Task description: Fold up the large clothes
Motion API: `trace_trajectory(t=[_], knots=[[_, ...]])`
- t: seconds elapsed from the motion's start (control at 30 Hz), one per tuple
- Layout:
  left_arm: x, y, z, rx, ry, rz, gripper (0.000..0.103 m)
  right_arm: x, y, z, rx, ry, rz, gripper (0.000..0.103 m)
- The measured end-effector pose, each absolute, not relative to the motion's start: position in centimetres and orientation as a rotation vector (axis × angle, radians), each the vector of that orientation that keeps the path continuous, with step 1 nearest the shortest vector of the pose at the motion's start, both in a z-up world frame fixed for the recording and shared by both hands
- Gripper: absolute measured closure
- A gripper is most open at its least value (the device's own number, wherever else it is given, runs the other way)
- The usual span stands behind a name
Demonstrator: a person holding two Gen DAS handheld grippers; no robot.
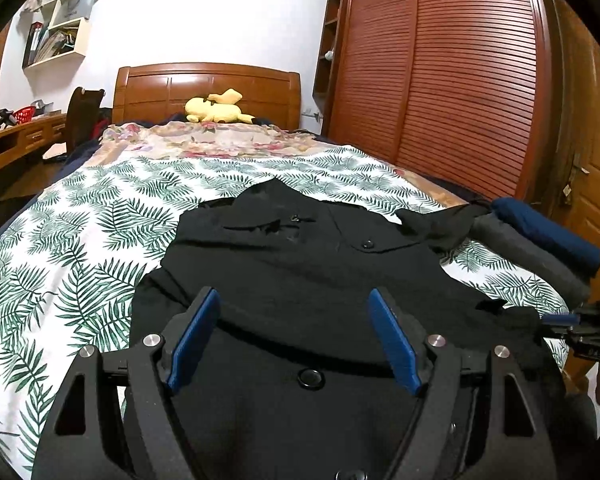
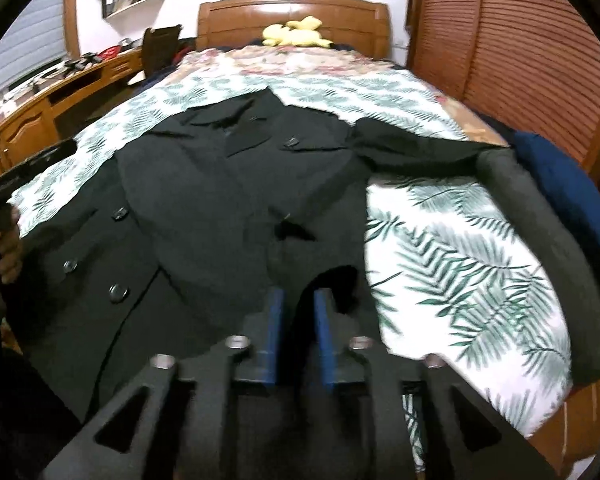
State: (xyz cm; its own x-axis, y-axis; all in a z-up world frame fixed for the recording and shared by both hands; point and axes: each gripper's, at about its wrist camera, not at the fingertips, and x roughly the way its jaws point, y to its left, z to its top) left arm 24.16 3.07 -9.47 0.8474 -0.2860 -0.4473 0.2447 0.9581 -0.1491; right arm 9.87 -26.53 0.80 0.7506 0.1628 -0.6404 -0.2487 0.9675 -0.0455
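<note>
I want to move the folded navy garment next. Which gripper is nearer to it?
Right. The right gripper sits at the black coat's edge beside the navy garment; the left gripper is over the coat's middle.

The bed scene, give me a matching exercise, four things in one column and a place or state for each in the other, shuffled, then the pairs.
Things:
1. black coat
2. yellow plush toy
3. navy folded garment
4. left gripper

Places or states:
A. by the wooden headboard
B. jaws wide apart, nothing between them
C. spread flat on the leaf-print bedspread
D. at the bed's edge nearest the slatted wardrobe doors, beside a grey folded garment

Pairs: 1-C, 2-A, 3-D, 4-B
</note>
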Motion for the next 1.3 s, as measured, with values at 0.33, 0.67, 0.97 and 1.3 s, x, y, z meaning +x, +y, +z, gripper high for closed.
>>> trace_trajectory(t=[0.33,0.67,0.97,1.3], knots=[[24.0,1.8,-10.0,-0.069,0.509,-0.312,0.025,11.2,-24.5,2.3,-0.157,0.600,0.292,0.041],[23.6,1.0,-9.7,-0.055,0.511,-0.327,0.025,16.4,-24.2,-4.4,-0.147,0.794,0.300,0.041],[23.4,0.9,-9.4,-0.054,0.506,-0.311,0.025,15.2,-24.8,-1.7,-0.135,0.742,0.325,0.041],[23.6,0.6,-9.1,-0.026,0.478,-0.275,0.025,17.6,-29.5,3.2,-0.129,0.611,0.245,0.028]])
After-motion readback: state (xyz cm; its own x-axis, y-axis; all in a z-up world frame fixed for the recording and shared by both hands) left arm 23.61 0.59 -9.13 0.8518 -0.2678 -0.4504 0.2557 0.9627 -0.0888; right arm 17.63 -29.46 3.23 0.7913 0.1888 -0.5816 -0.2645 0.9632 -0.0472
